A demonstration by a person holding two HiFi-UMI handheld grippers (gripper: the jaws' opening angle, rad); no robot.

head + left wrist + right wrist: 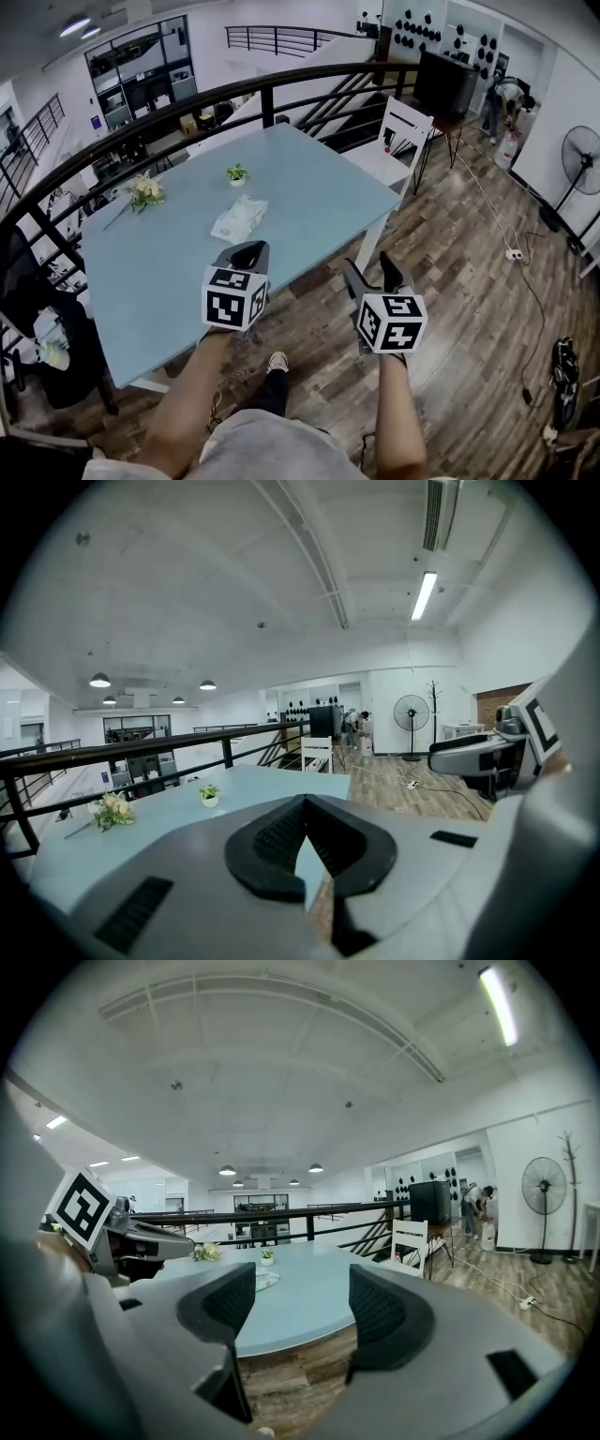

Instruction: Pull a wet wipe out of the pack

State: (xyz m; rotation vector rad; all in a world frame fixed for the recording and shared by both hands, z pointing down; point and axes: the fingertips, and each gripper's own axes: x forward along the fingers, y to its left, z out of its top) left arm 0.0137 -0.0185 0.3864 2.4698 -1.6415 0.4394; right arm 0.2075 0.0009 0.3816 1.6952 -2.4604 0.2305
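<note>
Wet-wipe pack, a white, crinkled soft plastic pouch, lay flat near the middle of the pale blue rectangular table, untouched and well apart from both of my grippers. My left gripper, grey with black ribbed pads and a cube of square markers at its back, hovered over the table's near edge and pointed toward the pack. Its jaws were together at the tips with nothing between them. My right gripper, of the same build, was held to the right of it, off the table's edge and above the brown wooden plank floor. Its jaws stood wide apart and empty, and in the right gripper view the table top and the pack showed through the gap between them. Beyond the pack stood a small green plant in a white pot, and further left lay a bunch of pale flowers. A white wooden chair stood by the table's far right corner, and a black metal railing curved behind the table.
</note>
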